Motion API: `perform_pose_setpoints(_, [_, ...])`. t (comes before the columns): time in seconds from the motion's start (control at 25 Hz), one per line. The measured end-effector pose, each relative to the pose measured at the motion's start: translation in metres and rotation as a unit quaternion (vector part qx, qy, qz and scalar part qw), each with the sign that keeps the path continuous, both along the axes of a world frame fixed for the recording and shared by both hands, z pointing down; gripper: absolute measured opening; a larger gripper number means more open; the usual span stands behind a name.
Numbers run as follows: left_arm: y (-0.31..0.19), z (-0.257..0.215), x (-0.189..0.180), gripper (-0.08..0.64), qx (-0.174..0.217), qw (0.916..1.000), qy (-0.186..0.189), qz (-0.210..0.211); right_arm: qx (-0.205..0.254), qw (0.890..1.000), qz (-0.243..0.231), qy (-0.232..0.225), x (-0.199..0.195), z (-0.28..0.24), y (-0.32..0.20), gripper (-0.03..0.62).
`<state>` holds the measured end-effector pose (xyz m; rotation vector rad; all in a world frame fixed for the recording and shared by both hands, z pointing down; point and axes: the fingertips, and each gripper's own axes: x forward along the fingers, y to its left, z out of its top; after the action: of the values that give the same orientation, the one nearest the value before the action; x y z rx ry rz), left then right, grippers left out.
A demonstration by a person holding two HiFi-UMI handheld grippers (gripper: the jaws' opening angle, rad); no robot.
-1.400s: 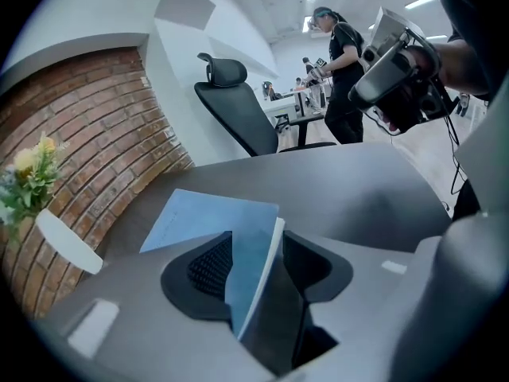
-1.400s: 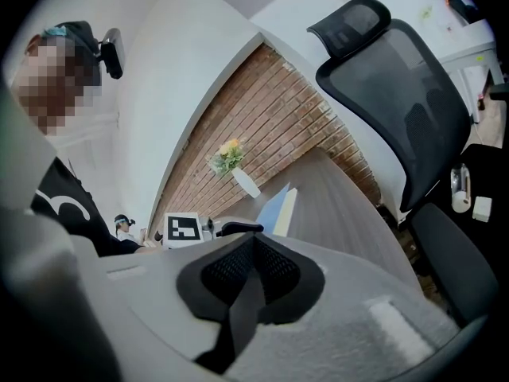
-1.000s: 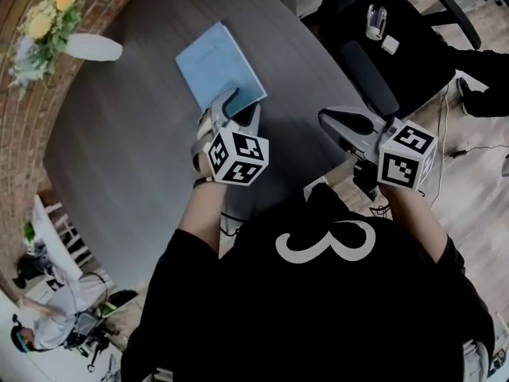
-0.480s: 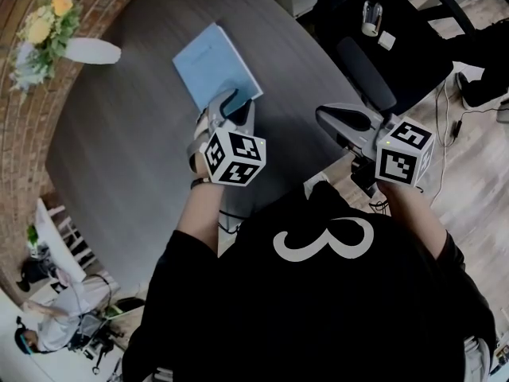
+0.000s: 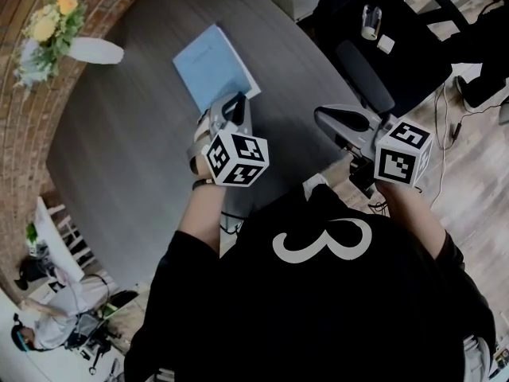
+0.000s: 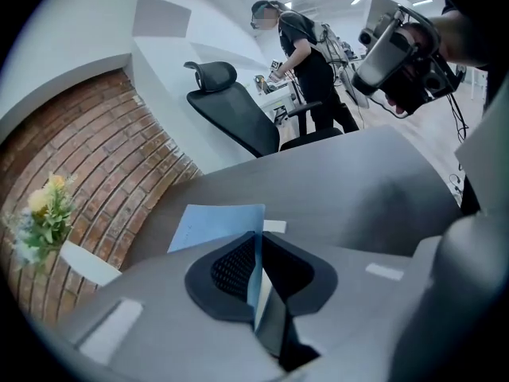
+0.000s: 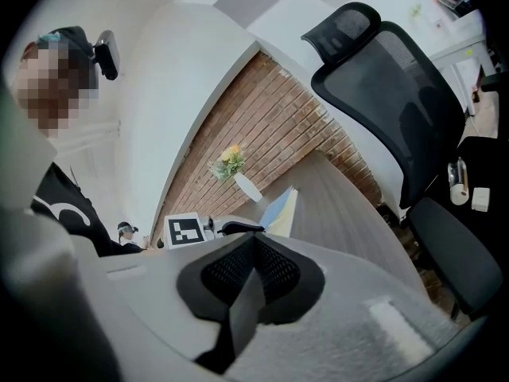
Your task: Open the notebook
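A light blue notebook (image 5: 213, 64) lies on the round grey table (image 5: 127, 150). My left gripper (image 5: 236, 106) sits at its near right corner, jaws closing. In the left gripper view the notebook (image 6: 215, 225) has a thin blue cover edge standing up between the pads of the left gripper (image 6: 256, 273), which press on it. My right gripper (image 5: 322, 119) hangs off the table's right edge, shut and empty. In the right gripper view its pads meet at the right gripper (image 7: 253, 273), and the notebook (image 7: 280, 209) shows beyond, one edge raised.
A white vase (image 5: 94, 51) with yellow flowers (image 5: 44, 26) lies at the table's far left by the brick wall. A black office chair (image 5: 374, 62) stands right of the table. A person (image 6: 306, 54) stands at a desk in the background.
The left gripper's jaws have narrowed from wide open to close together at the notebook's near corner. The right gripper has stayed in place.
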<state>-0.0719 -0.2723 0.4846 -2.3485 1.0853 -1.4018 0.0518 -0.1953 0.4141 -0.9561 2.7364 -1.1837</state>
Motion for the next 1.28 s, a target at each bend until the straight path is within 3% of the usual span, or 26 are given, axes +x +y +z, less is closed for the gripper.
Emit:
perform_pose_setpoints(0.44, [-0.004,-0.022,-0.011,0.035,0.014,0.9965,0.06,-0.055,0.009,1.0,-0.012,0.0,-0.005,-0.009,0.001,0.002])
perform_pose_setpoints(0.72, [-0.005,-0.043,-0.026,0.031,0.034,0.9836,0.136,-0.113,0.017,1.0,-0.02,-0.005,-0.011,-0.015,0.0,0.002])
perform_pose_setpoints(1.04, [-0.003,-0.071,-0.05,0.029,0.061,0.9472,0.257,-0.182,0.02,0.999,-0.033,-0.002,-0.016,-0.02,0.002,0.002])
perform_pose_setpoints(1.28, [0.002,-0.092,-0.084,0.028,0.058,0.8867,0.373,-0.268,0.025,0.999,-0.047,-0.003,-0.025,-0.024,0.001,0.002])
